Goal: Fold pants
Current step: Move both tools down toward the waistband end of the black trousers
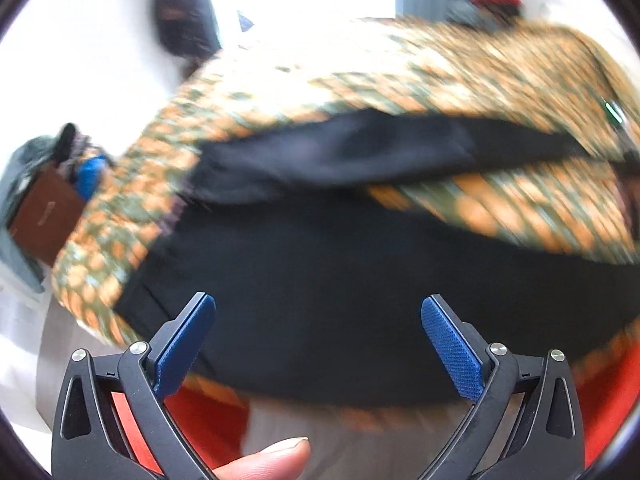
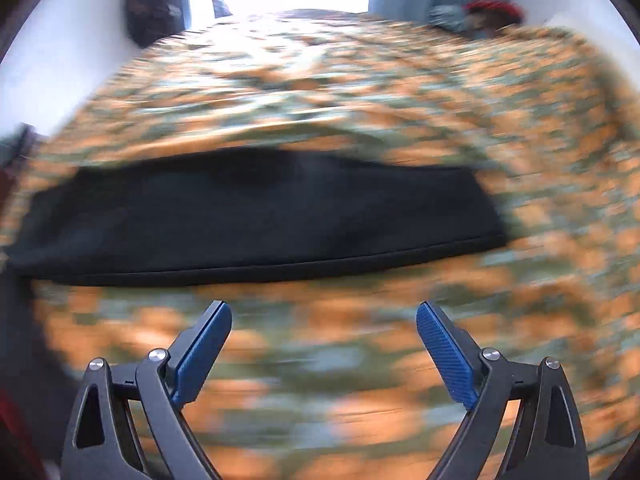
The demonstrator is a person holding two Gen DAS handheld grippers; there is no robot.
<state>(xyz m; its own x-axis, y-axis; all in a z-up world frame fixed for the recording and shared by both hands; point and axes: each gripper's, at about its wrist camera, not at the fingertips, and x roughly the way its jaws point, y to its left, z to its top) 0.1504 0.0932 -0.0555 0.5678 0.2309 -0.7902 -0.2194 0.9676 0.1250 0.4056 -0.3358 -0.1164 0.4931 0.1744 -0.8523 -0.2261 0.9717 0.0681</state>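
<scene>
Black pants (image 1: 340,280) lie spread on a bed with an orange and green patterned cover (image 1: 440,72). In the left wrist view one part of the pants lies folded over as a dark band (image 1: 380,148) further back. My left gripper (image 1: 318,340) is open and empty, just above the near edge of the pants. In the right wrist view the pants (image 2: 256,216) lie as a long black strip across the cover (image 2: 320,92). My right gripper (image 2: 324,344) is open and empty over the cover, short of the pants' near hem. Both views are motion-blurred.
A brown box (image 1: 44,216) and a blue item (image 1: 90,176) sit at the bed's left side. A dark bag (image 2: 154,12) hangs by the bright doorway. A red and grey heap (image 2: 488,12) lies at the far right. Orange fabric (image 1: 200,420) shows below the bed edge.
</scene>
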